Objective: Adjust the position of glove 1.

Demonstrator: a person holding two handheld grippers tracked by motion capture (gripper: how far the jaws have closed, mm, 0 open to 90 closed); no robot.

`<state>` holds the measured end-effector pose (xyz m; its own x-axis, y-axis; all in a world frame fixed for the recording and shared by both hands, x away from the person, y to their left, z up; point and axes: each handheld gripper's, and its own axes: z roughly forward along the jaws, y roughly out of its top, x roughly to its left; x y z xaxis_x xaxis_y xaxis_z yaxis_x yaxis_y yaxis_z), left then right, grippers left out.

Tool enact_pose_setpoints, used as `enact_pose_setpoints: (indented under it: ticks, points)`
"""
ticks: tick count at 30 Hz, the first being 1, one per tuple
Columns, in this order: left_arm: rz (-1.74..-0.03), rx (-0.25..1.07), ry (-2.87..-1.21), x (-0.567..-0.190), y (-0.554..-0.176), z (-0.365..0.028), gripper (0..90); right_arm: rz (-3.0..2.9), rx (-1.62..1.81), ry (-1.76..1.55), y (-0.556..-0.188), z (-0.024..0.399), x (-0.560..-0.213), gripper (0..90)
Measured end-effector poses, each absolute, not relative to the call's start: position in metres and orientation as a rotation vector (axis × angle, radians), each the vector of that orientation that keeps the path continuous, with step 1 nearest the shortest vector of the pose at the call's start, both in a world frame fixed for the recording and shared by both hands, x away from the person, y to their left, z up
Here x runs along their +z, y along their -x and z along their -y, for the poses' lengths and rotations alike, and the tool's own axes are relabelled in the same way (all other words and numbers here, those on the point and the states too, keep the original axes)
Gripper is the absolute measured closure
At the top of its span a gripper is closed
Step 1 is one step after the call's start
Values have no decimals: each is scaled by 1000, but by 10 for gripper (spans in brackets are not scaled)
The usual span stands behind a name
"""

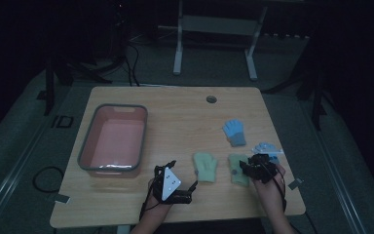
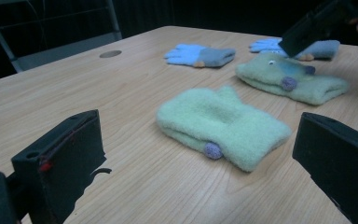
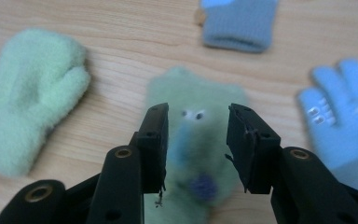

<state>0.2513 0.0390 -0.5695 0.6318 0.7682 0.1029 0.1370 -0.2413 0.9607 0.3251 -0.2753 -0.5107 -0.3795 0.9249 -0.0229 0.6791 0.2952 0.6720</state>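
Two fuzzy green mittens lie near the front of the wooden table. The plain one [image 1: 205, 165] [image 2: 223, 123] [image 3: 28, 98] is on the left. The one with a stitched face [image 1: 236, 168] [image 2: 291, 77] [image 3: 196, 107] is on the right. My right gripper [image 1: 255, 168] [image 3: 198, 140] hovers over the face mitten, jaws apart and not pressing on it. My left gripper [image 1: 185, 181] [image 2: 200, 154] rests low by the front edge, wide open, facing the plain mitten. Two blue gloves lie farther back, one with a grey cuff [image 1: 234, 131] [image 2: 200, 55] [image 3: 240, 21], one light blue [image 1: 267, 147] [image 3: 345, 116].
A pink tub with a grey rim [image 1: 85, 146] stands on the table's left half. A round cable hole [image 1: 211, 99] sits near the far edge. Bare wood lies between the tub and the mittens. The room around the table is dark.
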Motion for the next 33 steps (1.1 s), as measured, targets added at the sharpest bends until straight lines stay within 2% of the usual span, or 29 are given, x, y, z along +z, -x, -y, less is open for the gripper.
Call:
enact_pose_setpoints:
  ticks: [5, 15, 21, 26, 33]
  points:
    - [-724, 726, -1757, -570, -250, -37, 21, -2280, 882, -1408, -336, 291, -508, 579]
    - [-723, 718, -1753, -570, -249, -37, 21, -2321, 777, -1365, -330, 275, -532, 579]
    - [-724, 715, -1755, -570, -250, -37, 21, -2296, 758, -1338, -323, 274, -540, 669]
    - [-726, 718, -1753, -570, -250, -37, 21, -2284, 755, -1357, -323, 273, -540, 796]
    - [-732, 714, -1750, -569, -250, -38, 21, -2210, 762, -1410, -322, 270, -525, 840]
